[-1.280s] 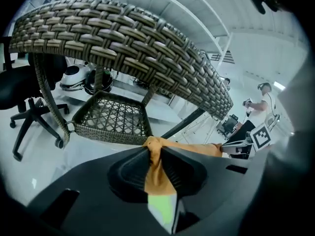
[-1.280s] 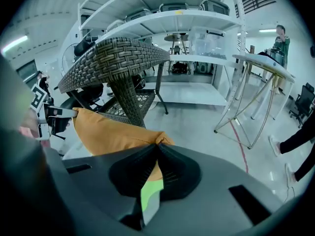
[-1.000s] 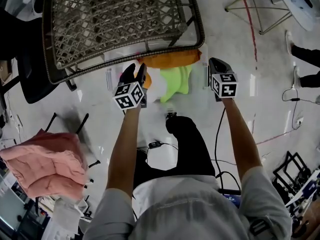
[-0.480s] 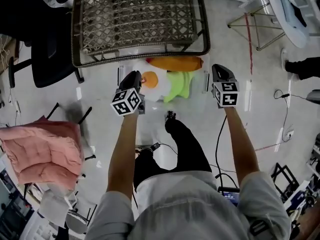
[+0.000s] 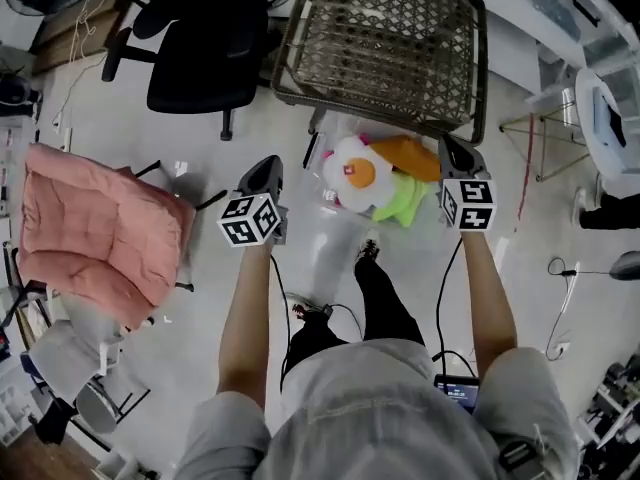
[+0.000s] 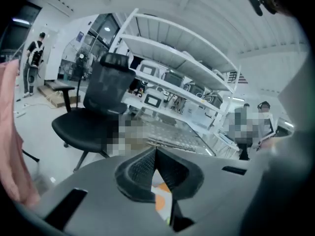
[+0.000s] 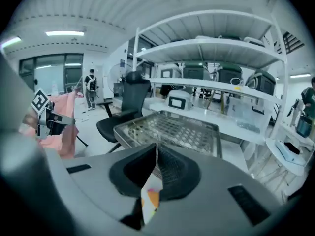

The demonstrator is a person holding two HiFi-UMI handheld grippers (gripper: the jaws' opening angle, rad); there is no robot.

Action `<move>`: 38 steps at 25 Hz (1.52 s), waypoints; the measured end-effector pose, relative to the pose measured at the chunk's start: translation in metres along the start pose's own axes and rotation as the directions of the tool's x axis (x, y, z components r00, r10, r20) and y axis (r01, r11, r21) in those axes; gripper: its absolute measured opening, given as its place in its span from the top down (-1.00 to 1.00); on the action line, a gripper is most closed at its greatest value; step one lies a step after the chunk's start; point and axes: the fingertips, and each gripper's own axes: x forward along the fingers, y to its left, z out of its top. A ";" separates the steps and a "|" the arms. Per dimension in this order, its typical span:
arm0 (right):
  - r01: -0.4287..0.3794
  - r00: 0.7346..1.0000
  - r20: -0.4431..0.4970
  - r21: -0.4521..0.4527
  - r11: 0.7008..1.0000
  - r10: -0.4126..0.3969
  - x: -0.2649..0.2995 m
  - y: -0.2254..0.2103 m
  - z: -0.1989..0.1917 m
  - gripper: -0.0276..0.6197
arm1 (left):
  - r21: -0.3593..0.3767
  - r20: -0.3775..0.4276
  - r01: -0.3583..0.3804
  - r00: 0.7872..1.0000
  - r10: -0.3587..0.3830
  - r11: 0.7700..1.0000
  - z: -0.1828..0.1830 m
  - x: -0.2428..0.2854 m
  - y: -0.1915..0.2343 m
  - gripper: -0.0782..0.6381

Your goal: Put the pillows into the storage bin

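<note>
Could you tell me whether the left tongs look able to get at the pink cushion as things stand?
Probably yes. The pink cushion lies uncovered, and nothing stands between it and the left tongs, whose jaws have just closed on nothing; they would need to open first.

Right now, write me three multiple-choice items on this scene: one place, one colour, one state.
1. The fried-egg pillow lies: A on a shelf; B in the storage bin by the wicker chair; C on a desk.
2. The cushion at the head view's left is: A pink; B blue; C green.
3. The left tool and right tool are: A both shut, empty; B both wide open; C each shut on a pillow.
B: the bin's clear walls surround it. A: its cover is pink. A: each pair of jaws meets with nothing between, the left having just closed.
</note>
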 end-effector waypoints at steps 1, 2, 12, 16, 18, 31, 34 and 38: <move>-0.026 0.999 0.028 -0.009 1.000 0.026 -0.002 0.020 0.019 0.82 | 0.012 0.015 -0.027 1.000 0.027 1.000 0.008 -0.024 0.012 0.74; -0.050 0.997 0.052 -0.018 0.999 0.050 -0.005 0.041 0.035 0.82 | 0.026 0.028 -0.054 0.998 0.054 0.998 0.015 -0.049 0.024 0.74; -0.309 0.928 0.157 -0.187 0.933 0.339 -0.037 0.250 0.143 0.82 | 0.027 0.193 -0.314 0.933 0.303 0.949 0.064 -0.279 0.119 0.74; -0.407 0.865 0.193 -0.274 0.871 0.464 -0.055 0.328 0.183 0.82 | 0.011 0.266 -0.412 0.880 0.394 0.911 0.074 -0.362 0.133 0.74; -0.446 0.830 0.205 -0.317 0.837 0.519 -0.069 0.361 0.204 0.82 | -0.005 0.302 -0.449 0.851 0.429 0.894 0.082 -0.400 0.135 0.74; -0.532 0.609 0.271 -0.557 0.637 0.745 -0.149 0.478 0.305 0.82 | 0.075 0.428 -0.695 0.671 0.606 0.716 0.132 -0.548 0.097 0.74; -0.543 0.563 0.281 -0.583 0.604 0.777 -0.158 0.492 0.317 0.82 | 0.070 0.460 -0.728 0.630 0.625 0.682 0.140 -0.566 0.086 0.74; -0.551 0.512 0.287 -0.613 0.566 0.809 -0.169 0.503 0.329 0.82 | 0.065 0.490 -0.755 0.594 0.638 0.652 0.150 -0.581 0.067 0.74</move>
